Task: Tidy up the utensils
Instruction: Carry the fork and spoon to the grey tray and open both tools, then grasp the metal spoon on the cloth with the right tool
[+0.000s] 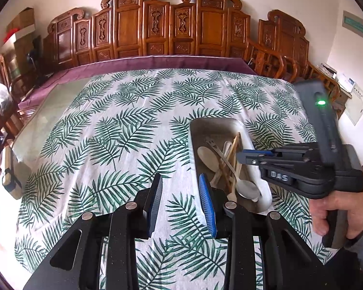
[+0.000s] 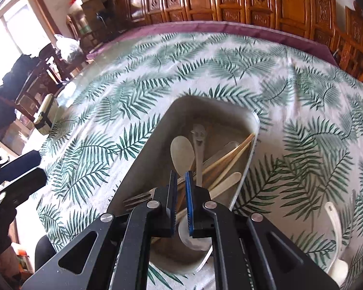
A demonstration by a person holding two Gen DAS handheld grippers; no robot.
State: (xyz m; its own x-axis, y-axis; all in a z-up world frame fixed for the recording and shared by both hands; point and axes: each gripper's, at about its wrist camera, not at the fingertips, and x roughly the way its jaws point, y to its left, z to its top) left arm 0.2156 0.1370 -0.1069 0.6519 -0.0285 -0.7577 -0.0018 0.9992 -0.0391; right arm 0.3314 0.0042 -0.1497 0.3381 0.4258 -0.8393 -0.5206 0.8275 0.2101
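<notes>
The tray sits on the leaf-print counter, holding a fork, spoons and chopsticks. Right gripper hangs over the tray, nearly pressed together, gripping nothing. Left gripper, spread and empty, is beside the tray. A white spoon lies outside the tray.

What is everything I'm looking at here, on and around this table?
Tray: one, grey-white, on the cloth, holding utensils.
Wooden spoon: one, pale, in tray.
Chopsticks: a few, tan, in tray.
Fork: one, metal, in tray.
Ladle: one, white, on the cloth right of tray.
Cloth: one, white with green leaves.
Lunch box: one, cream, table's left edge.
Chairs: several, carved brown wood, behind.
Left gripper: jaws apart, empty.
Right gripper: jaws nearly shut, over tray.
</notes>
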